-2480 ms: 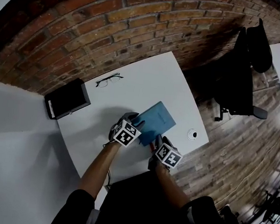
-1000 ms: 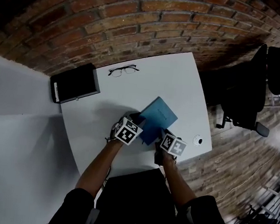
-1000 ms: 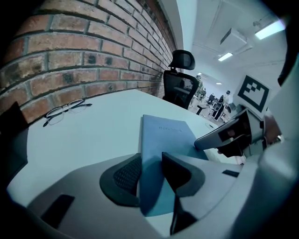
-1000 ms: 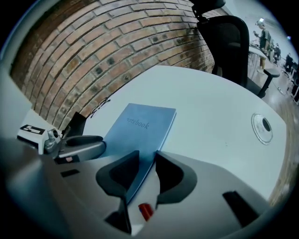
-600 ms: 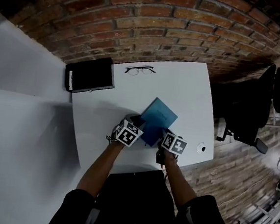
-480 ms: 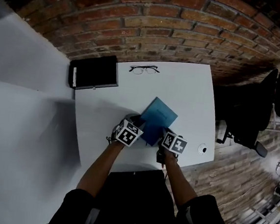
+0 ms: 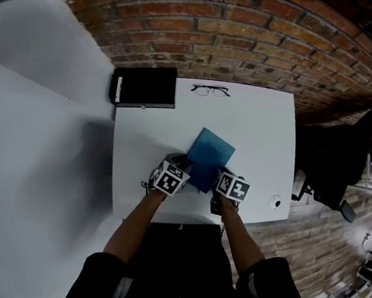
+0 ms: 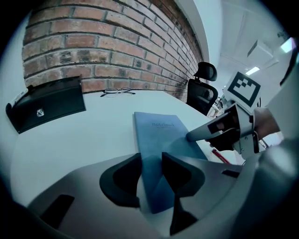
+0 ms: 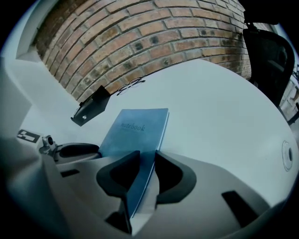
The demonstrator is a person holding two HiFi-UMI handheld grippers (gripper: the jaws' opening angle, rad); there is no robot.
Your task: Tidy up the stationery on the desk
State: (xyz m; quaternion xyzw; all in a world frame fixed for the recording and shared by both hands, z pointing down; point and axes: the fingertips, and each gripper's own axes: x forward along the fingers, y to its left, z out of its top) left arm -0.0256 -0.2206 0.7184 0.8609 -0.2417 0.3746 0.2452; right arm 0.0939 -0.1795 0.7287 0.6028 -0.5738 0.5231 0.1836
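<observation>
A blue notebook (image 7: pixel 209 156) lies in the middle of the white desk (image 7: pixel 259 132), its near end raised between both grippers. My left gripper (image 7: pixel 181 168) is shut on the notebook's (image 8: pixel 161 133) near left edge, and the cover passes between its jaws (image 8: pixel 150 161). My right gripper (image 7: pixel 220 180) is shut on the near right corner, with the book's edge (image 9: pixel 140 126) running between its jaws (image 9: pixel 147 163). From the left gripper view the right gripper (image 8: pixel 224 133) shows across the cover. A thin red pen-like thing (image 8: pixel 219 156) lies beyond it.
A black box (image 7: pixel 145 87) sits at the desk's far left corner, against the brick wall. Glasses (image 7: pixel 210 90) lie at the far edge. A small round white disc (image 7: pixel 275 201) is near the front right corner. A black office chair (image 7: pixel 341 166) stands to the right.
Both grippers stay shut on the notebook at about the same spot. The head view has swung, so the desk looks turned in the picture.
</observation>
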